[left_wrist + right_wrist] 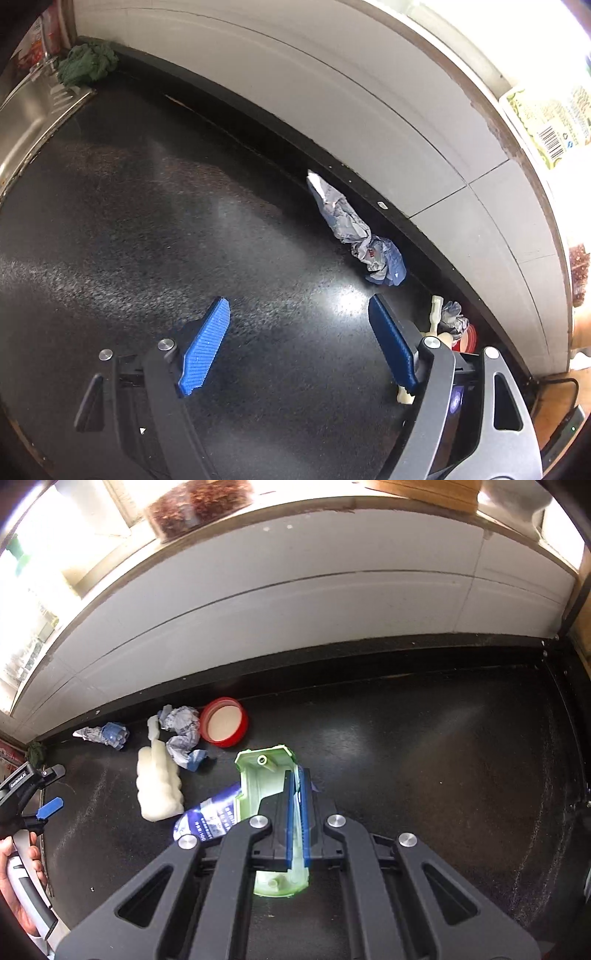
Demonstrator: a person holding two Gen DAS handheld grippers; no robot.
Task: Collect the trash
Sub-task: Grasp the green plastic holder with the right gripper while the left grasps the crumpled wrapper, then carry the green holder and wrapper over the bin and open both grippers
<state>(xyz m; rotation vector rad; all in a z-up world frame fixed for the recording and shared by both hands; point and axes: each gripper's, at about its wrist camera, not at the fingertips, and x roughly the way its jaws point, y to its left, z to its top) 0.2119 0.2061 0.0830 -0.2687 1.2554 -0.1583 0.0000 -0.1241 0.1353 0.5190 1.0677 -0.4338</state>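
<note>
A pale green plastic piece is clamped by its wall between the blue pads of the right gripper, above a blue-printed wrapper on the black counter. Ahead and to its left lie white foam, crumpled paper and a red lid. The left gripper hovers with fingers spread and empty, a crumpled wrapper ahead to its right.

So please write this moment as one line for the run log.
left gripper: open, empty | right gripper: shut on green tray | crumpled wrapper, red lid: on counter
</note>
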